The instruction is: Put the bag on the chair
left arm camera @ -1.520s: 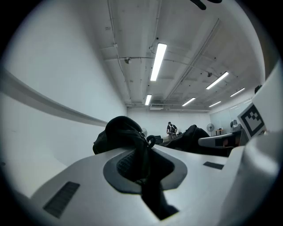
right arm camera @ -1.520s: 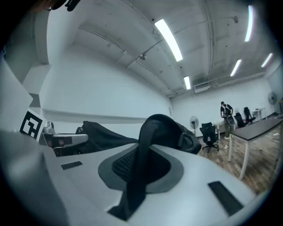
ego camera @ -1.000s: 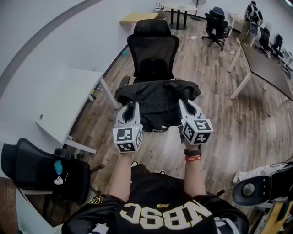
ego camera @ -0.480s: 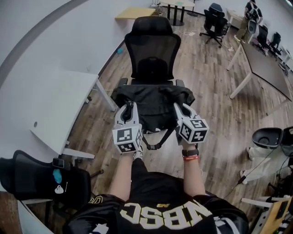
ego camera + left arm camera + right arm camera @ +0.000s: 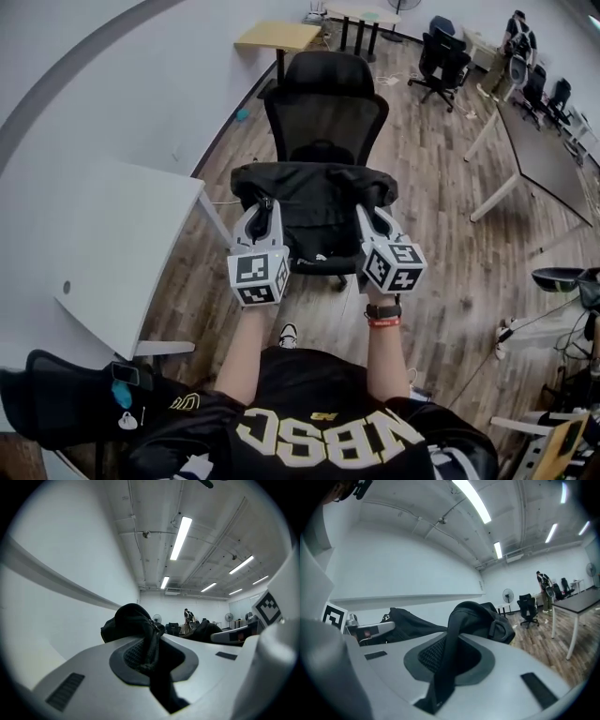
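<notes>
A black bag [image 5: 314, 202] hangs stretched between my two grippers, over the front of the seat of a black mesh-back office chair [image 5: 326, 103]. My left gripper [image 5: 263, 208] is shut on the bag's left end; in the left gripper view a fold of black fabric [image 5: 140, 634] sits clamped in its jaws. My right gripper [image 5: 362, 210] is shut on the bag's right end, where a black strap [image 5: 457, 639] runs down through the jaws and the bag's body [image 5: 487, 618] bulges beyond. The chair seat is mostly hidden under the bag.
A white desk [image 5: 103, 234] stands close on the left, its corner near the chair. Another black chair [image 5: 66, 412] is at the lower left. A long grey table [image 5: 539, 150] and more office chairs [image 5: 445, 52] stand at the right and back. Wooden floor lies around.
Both grippers and the bag have moved forward together toward the chair; the bag now hangs over the seat front instead of short of it. Both grips are unchanged.
</notes>
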